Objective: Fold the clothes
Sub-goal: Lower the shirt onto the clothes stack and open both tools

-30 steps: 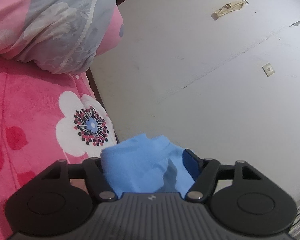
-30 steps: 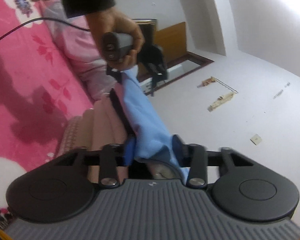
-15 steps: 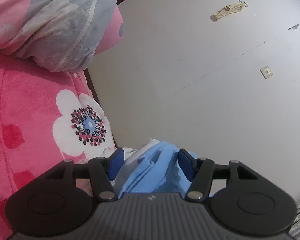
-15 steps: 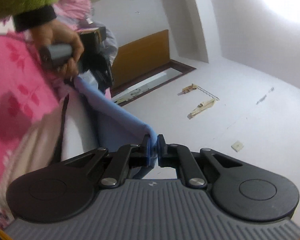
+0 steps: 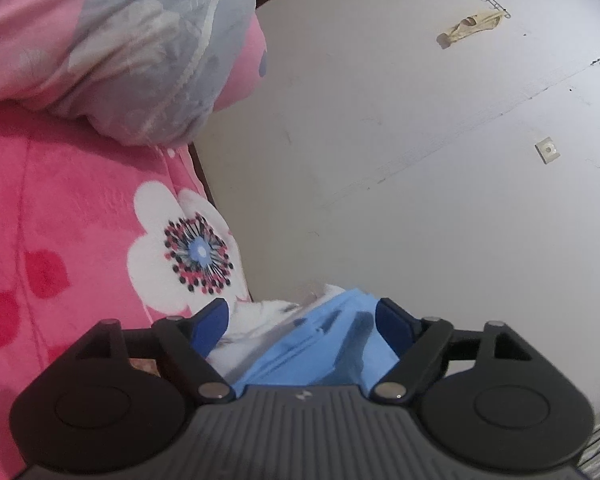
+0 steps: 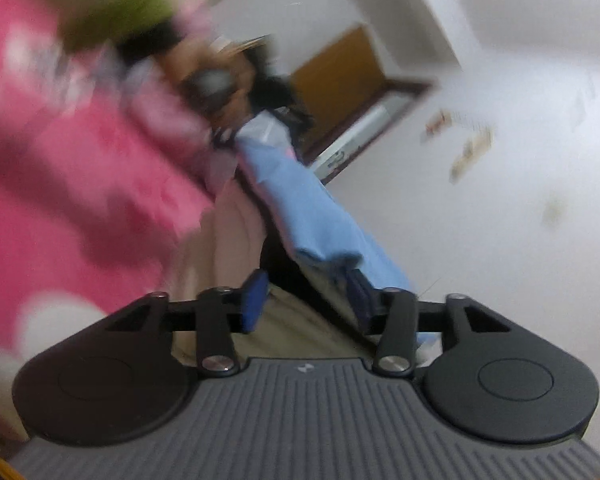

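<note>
The blue garment [image 5: 332, 344] bunches between the left gripper's [image 5: 302, 322] spread fingers at 6 o'clock, unpinched. The right gripper [image 6: 308, 296], fingers also spread, faces it hanging at 12 o'clock beside the pink bed [image 5: 60, 240], seemingly between grips.

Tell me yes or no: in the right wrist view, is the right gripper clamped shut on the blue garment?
No, the right gripper has its blue pads spread apart, and the blue garment hangs loosely past one pad.
</note>
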Tool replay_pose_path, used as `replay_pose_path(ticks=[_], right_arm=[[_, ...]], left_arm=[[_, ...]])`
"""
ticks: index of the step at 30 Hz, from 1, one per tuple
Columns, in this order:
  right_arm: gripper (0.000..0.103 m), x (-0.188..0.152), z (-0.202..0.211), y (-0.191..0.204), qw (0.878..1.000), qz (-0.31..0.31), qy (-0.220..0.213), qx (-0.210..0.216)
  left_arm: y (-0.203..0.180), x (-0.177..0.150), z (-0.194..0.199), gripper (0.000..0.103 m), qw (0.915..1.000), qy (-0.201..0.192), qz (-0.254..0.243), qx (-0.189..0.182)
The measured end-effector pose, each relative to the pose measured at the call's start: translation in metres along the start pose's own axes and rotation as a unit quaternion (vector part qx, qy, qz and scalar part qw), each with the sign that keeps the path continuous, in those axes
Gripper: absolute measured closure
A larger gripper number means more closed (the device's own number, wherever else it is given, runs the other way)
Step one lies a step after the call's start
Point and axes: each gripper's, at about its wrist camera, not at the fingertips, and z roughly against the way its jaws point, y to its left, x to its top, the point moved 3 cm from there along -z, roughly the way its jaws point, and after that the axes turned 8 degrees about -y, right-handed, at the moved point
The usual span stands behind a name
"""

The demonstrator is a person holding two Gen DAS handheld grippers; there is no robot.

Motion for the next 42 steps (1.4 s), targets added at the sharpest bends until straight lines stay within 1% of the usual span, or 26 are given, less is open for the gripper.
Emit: replay_pose_path(ticks=[1, 2, 4, 6, 7, 8, 10, 11, 13, 14, 17, 20, 21, 23, 25, 27, 28, 29, 30, 32, 35, 37, 38, 40, 42], right_arm=[[0.055, 0.0, 0.004, -0.014, 0.997, -0.073, -0.007, 0.005], [0.054, -0.002, 0.004, -0.028, 0.991, -0.136, -0.011, 0.005], [0.052, -0.016, -0.009, -0.057, 0.976, -0.218, -0.005, -0.014], [0.049, -0.03, -0.022, -0.085, 0.954, -0.298, 0.002, -0.034], [0.049, -0.037, -0.029, -0.1, 0.94, -0.338, 0.005, -0.043], [0.049, -0.044, -0.035, -0.114, 0.925, -0.377, 0.008, -0.053], [0.05, -0.058, -0.048, -0.143, 0.889, -0.452, 0.014, -0.072], [0.05, -0.065, -0.055, -0.157, 0.868, -0.489, 0.017, -0.081], [0.052, -0.079, -0.068, -0.186, 0.823, -0.559, 0.023, -0.099], [0.052, -0.086, -0.075, -0.197, 0.805, -0.583, 0.028, -0.105], [0.051, -0.101, -0.095, -0.206, 0.8, -0.588, 0.058, -0.107], [0.053, -0.11, -0.104, -0.208, 0.784, -0.613, 0.043, -0.083], [0.053, -0.111, -0.106, -0.208, 0.782, -0.617, 0.037, -0.075], [0.053, -0.104, -0.102, -0.205, 0.792, -0.607, 0.021, -0.064], [0.052, -0.1, -0.094, -0.202, 0.792, -0.607, 0.006, -0.054], [0.054, -0.099, -0.093, -0.199, 0.795, -0.605, 0.012, -0.041], [0.057, -0.099, -0.092, -0.198, 0.798, -0.601, 0.018, -0.035], [0.075, -0.099, -0.091, -0.198, 0.803, -0.595, 0.022, -0.033], [0.098, -0.095, -0.089, -0.198, 0.809, -0.587, 0.017, -0.036], [0.099, -0.089, -0.085, -0.2, 0.82, -0.571, 0.005, -0.043], [0.099, -0.078, -0.073, -0.208, 0.831, -0.553, -0.034, -0.057], [0.099, -0.085, -0.078, -0.212, 0.83, -0.553, -0.029, -0.068], [0.099, -0.094, -0.081, -0.211, 0.828, -0.555, -0.018, -0.076], [0.099, -0.116, -0.089, -0.209, 0.821, -0.565, 0.002, -0.087], [0.099, -0.13, -0.09, -0.204, 0.808, -0.582, 0.003, -0.089]], left_arm=[[0.0, 0.001, 0.002, 0.022, 1.0, -0.004, -0.004, 0.003], [0.0, 0.002, 0.004, 0.022, 0.9999, -0.009, -0.009, 0.007], [-0.002, 0.004, 0.013, 0.022, 0.9991, -0.028, -0.028, 0.018], [-0.009, 0.004, 0.023, 0.021, 0.9971, -0.042, -0.061, 0.015], [-0.013, 0.003, 0.023, 0.022, 0.9959, -0.038, -0.081, 0.015], [-0.016, 0.001, 0.023, 0.022, 0.9945, -0.033, -0.098, 0.016], [-0.02, -0.003, 0.018, 0.022, 0.993, -0.023, -0.114, 0.021], [-0.022, -0.005, 0.015, 0.022, 0.9922, -0.02, -0.12, 0.026], [-0.022, -0.008, 0.007, 0.026, 0.9915, -0.012, -0.124, 0.036], [-0.022, -0.01, 0.002, 0.027, 0.9914, -0.009, -0.125, 0.038], [-0.023, -0.016, -0.004, 0.029, 0.9899, -0.007, -0.135, 0.041], [-0.024, -0.02, -0.009, 0.032, 0.9884, -0.007, -0.146, 0.042], [-0.025, -0.021, -0.01, 0.032, 0.9883, -0.008, -0.146, 0.042], [-0.026, -0.022, -0.011, 0.033, 0.9874, -0.009, -0.152, 0.042], [-0.027, -0.022, -0.012, 0.033, 0.9861, -0.011, -0.16, 0.044], [-0.028, -0.022, -0.014, 0.033, 0.9853, -0.014, -0.164, 0.046], [-0.028, -0.022, -0.015, 0.034, 0.9849, -0.016, -0.166, 0.048], [-0.028, -0.023, -0.016, 0.034, 0.9846, -0.017, -0.167, 0.049], [-0.029, -0.023, -0.017, 0.034, 0.9842, -0.019, -0.169, 0.05], [-0.032, -0.024, -0.021, 0.035, 0.9829, -0.022, -0.176, 0.05], [-0.037, -0.026, -0.026, 0.035, 0.9799, -0.024, -0.192, 0.049], [-0.038, -0.028, -0.031, 0.035, 0.9795, -0.022, -0.194, 0.049], [-0.037, -0.029, -0.033, 0.035, 0.9797, -0.02, -0.193, 0.049], [-0.037, -0.031, -0.035, 0.034, 0.9795, -0.018, -0.195, 0.047], [-0.039, -0.033, -0.035, 0.031, 0.9781, -0.019, -0.202, 0.047]])
